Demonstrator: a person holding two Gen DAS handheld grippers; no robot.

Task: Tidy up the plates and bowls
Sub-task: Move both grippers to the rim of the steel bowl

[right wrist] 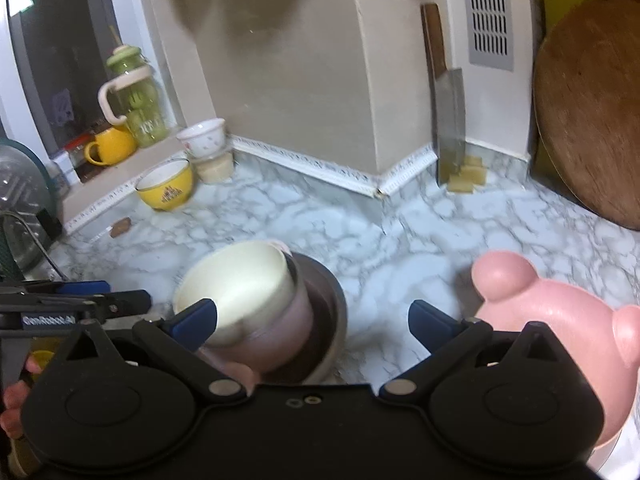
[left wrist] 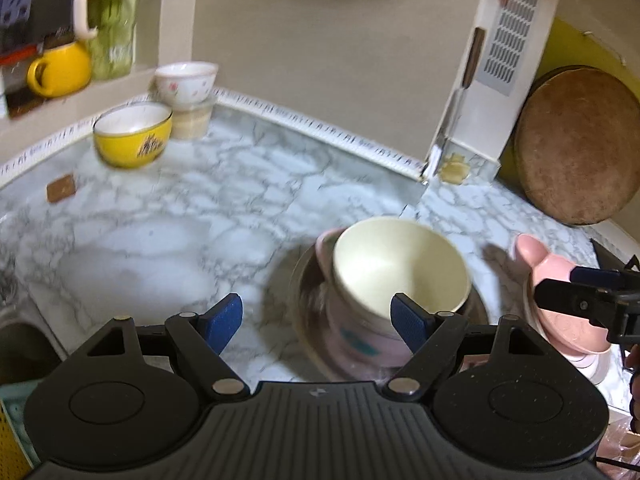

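A cream bowl sits nested in a pink bowl, which sits in a metal bowl on the marble counter. The stack also shows in the right wrist view, with the cream bowl on top. My left gripper is open and empty, just in front of the stack. My right gripper is open and empty, with the stack to its left and a pink bear-eared plate to its right. The pink plate lies on a white dish. A yellow bowl and a white floral bowl stand at the back left.
A round wooden board leans at the right wall. A cleaver stands against the white column. A yellow mug and a green jar sit on the window ledge. A sink lies at the left.
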